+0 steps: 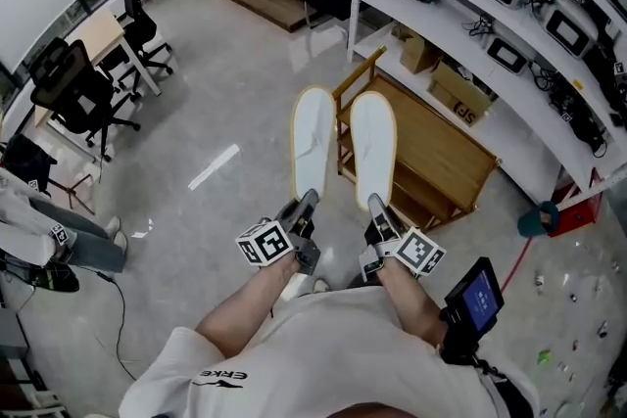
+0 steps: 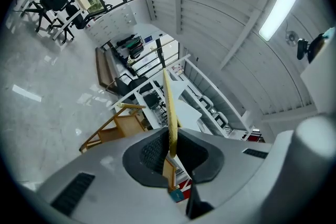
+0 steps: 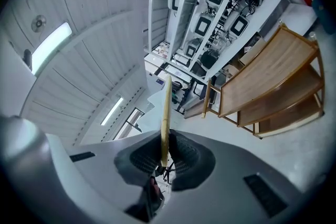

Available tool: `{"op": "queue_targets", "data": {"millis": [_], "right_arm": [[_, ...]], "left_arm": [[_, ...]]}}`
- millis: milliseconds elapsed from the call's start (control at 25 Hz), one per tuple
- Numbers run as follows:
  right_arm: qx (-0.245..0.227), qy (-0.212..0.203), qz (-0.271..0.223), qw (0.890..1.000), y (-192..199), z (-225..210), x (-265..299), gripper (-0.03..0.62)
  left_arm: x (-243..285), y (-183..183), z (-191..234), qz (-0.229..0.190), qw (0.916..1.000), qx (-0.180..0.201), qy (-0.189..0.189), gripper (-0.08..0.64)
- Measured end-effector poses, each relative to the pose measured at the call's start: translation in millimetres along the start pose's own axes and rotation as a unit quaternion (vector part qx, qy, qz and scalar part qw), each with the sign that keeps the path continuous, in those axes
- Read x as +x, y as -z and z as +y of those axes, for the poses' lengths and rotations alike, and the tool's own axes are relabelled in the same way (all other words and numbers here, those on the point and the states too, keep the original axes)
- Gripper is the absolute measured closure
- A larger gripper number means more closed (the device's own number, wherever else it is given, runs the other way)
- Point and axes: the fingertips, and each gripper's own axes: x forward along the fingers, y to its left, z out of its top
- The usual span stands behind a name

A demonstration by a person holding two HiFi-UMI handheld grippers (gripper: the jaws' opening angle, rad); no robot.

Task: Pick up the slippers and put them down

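My left gripper (image 1: 308,204) has its jaws clamped on the near end of the left slipper (image 1: 313,140). My right gripper (image 1: 376,207) is clamped the same way on the right slipper (image 1: 373,144). Both white, yellow-edged slippers stick out ahead of me, side by side in the air, above the floor near a wooden rack (image 1: 446,152).

Lab with equipment shelves (image 1: 441,20), office chairs (image 1: 80,95)

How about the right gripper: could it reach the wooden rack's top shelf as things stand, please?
Probably yes: the right gripper, shut on its slipper, is over the wooden rack, and nothing shows between them.
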Motion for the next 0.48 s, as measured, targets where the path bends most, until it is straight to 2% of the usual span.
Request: {"op": "queue_targets", "data": {"millis": [160, 480], "right_arm": [[0.003, 0.013, -0.002, 1.0, 4.1, -2.6, 6.2, 0.56], [0.019, 0.033, -0.021, 0.999, -20.6, -29.0, 28.5, 0.56]], "left_arm": [[3.0, -2.3, 9.8, 0.005, 0.9999, -0.014, 0.004, 0.528], [43.5, -1.9, 29.0, 0.029, 0.9992, -0.028, 0.006, 0.528]]}}
